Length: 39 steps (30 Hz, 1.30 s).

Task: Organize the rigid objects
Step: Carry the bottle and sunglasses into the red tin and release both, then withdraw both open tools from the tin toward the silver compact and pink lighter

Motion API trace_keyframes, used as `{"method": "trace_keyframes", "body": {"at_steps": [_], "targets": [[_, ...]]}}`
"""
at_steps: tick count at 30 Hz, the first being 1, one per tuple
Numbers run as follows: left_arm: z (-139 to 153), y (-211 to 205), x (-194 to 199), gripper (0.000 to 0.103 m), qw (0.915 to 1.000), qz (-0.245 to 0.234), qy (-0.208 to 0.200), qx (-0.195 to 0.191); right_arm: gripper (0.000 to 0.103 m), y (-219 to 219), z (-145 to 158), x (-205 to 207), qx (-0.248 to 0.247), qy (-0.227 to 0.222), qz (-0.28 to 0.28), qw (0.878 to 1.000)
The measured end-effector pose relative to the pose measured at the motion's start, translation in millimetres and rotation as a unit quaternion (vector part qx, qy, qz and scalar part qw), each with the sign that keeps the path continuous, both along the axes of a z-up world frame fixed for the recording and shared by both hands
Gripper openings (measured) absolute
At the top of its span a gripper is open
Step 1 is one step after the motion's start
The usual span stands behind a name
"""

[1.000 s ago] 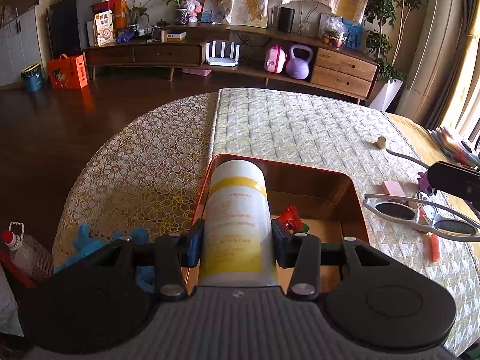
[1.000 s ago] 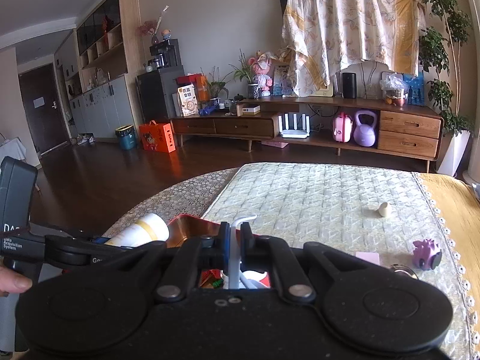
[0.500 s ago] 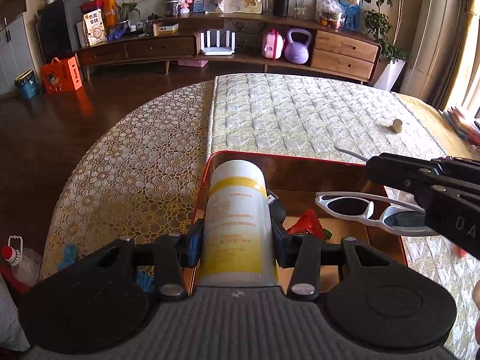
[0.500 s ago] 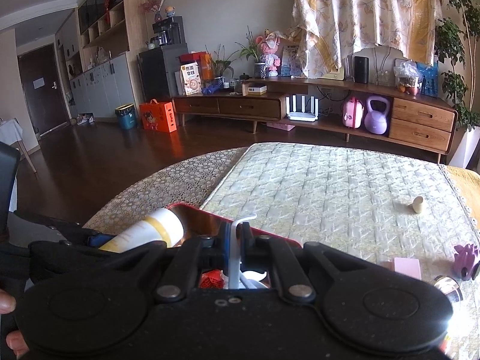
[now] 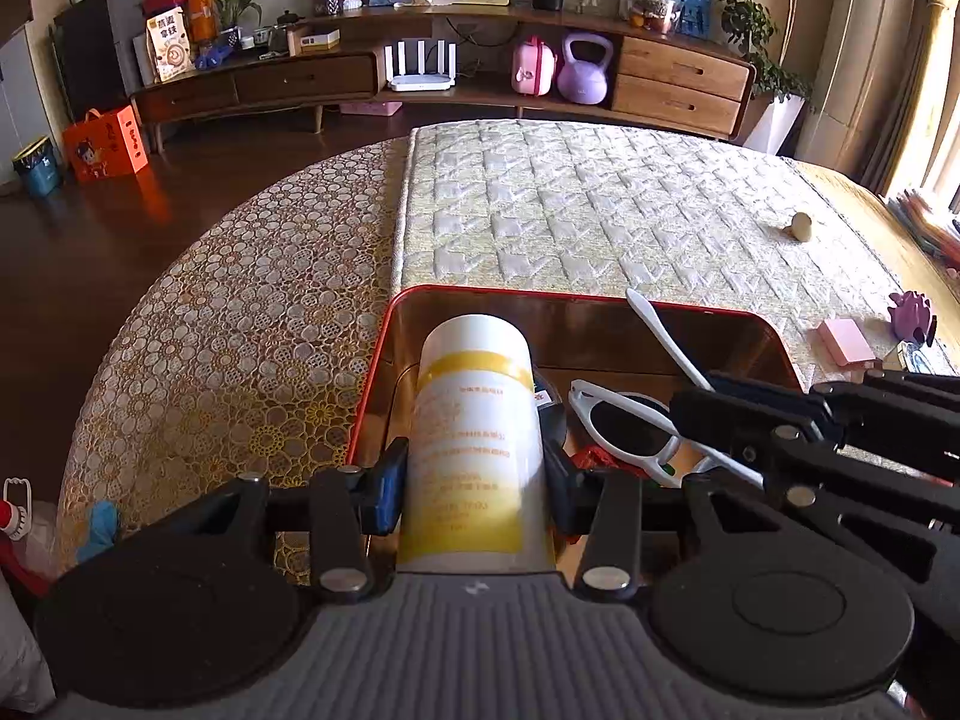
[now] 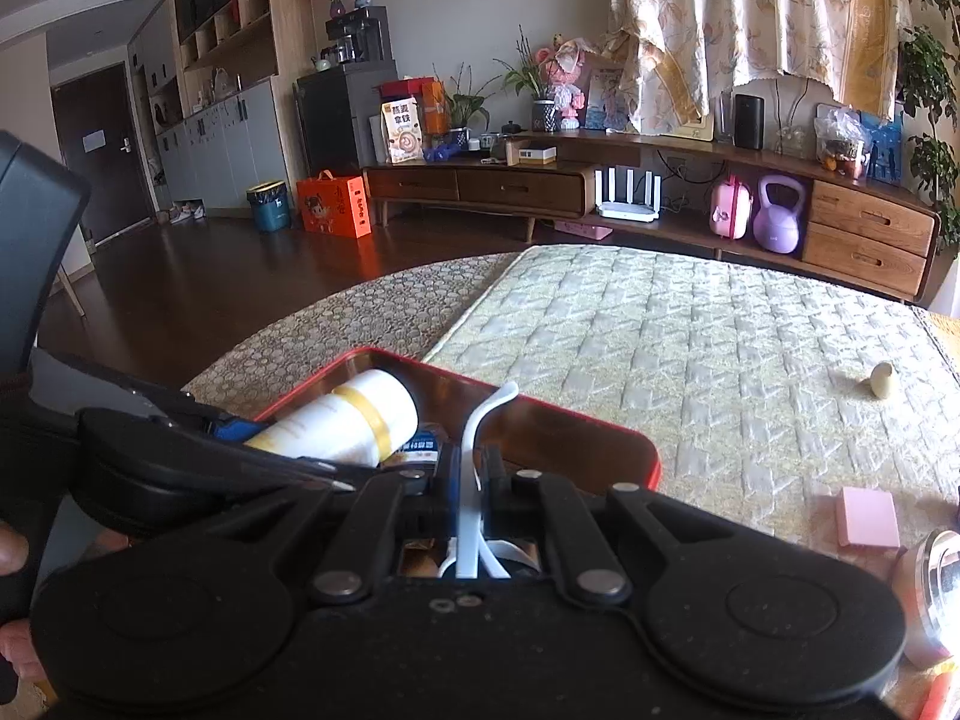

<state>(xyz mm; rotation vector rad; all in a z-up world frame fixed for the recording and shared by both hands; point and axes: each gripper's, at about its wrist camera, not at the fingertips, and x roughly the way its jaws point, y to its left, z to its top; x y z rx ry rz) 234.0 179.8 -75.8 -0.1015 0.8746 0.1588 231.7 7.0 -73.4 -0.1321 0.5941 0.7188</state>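
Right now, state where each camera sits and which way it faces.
Left wrist: on the left gripper, looking along the white-and-yellow bottle it clamps into the red tin; the right gripper enters from the right.
Right wrist: on the right gripper, pinching the white sunglasses above the tin; a hand shows at left.
Shared: bottle, tin, sunglasses, pink block.

— What carries everything?
— A round table point(image 5: 228, 324) under a lace cloth, with a quilted runner point(image 5: 600, 216) across it.
— And directly on it?
— A red-rimmed tin tray point(image 5: 384, 360) near; a pink block point(image 5: 845, 341) and purple toy point(image 5: 912, 315) right; a small beige piece point(image 5: 799, 227) far right.
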Motion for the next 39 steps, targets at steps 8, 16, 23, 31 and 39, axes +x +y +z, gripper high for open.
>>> {"method": "trace_keyframes", "body": {"at_steps": [8, 16, 23, 31, 39], "targets": [[-5, -6, 4, 0.045, 0.9999, -0.009, 0.003, 0.014, 0.011, -1, -9, 0, -0.02, 0.019, -0.005, 1.0], [-6, -8, 11, 0.045, 0.9998, -0.002, 0.008, 0.016, 0.04, -18, -6, -14, -0.017, 0.026, -0.006, 0.999], [-5, -9, 12, 0.045, 0.9997, 0.011, 0.007, 0.018, 0.055, -34, 4, -37, 0.009, 0.028, 0.01, 1.0], [12, -17, -4, 0.06, 0.9996, 0.013, -0.019, 0.015, 0.06, -45, 16, -50, 0.026, 0.026, 0.01, 0.999], [31, -34, -26, 0.062, 0.9993, 0.0, -0.036, 0.006, 0.067, -65, 31, -65, 0.046, 0.017, -0.001, 0.999]]}}
